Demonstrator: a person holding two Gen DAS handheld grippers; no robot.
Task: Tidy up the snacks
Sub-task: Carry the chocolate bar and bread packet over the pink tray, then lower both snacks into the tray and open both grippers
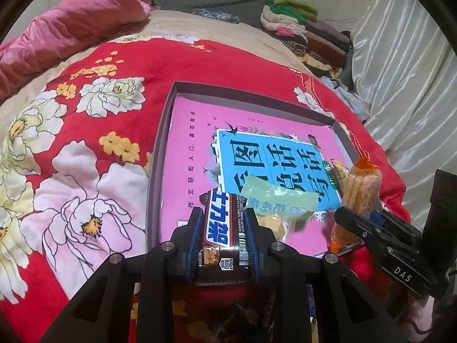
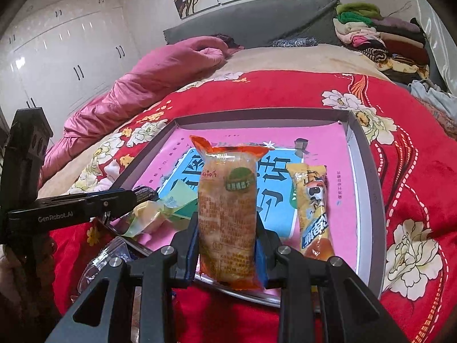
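A shallow box (image 1: 251, 93) with a pink and blue printed floor lies on a red floral bedspread. My left gripper (image 1: 221, 228) is shut on a dark chocolate bar (image 1: 220, 223) over the box's near edge. My right gripper (image 2: 227, 234) is shut on an orange-wrapped pastry pack (image 2: 227, 200), held upright over the near edge; it also shows in the left wrist view (image 1: 361, 188). In the box lie a green-wrapped snack (image 1: 278, 197) and a yellow snack stick (image 2: 312, 200). The left gripper also shows at the left of the right wrist view (image 2: 137, 195).
The box's rim (image 2: 368, 171) stands a little above the bedspread (image 2: 414, 157). A pink quilt (image 2: 137, 83) lies at the far left. Folded clothes (image 2: 382, 34) are stacked at the bed's far right. A clear-wrapped packet (image 2: 105, 260) lies outside the box near my left gripper.
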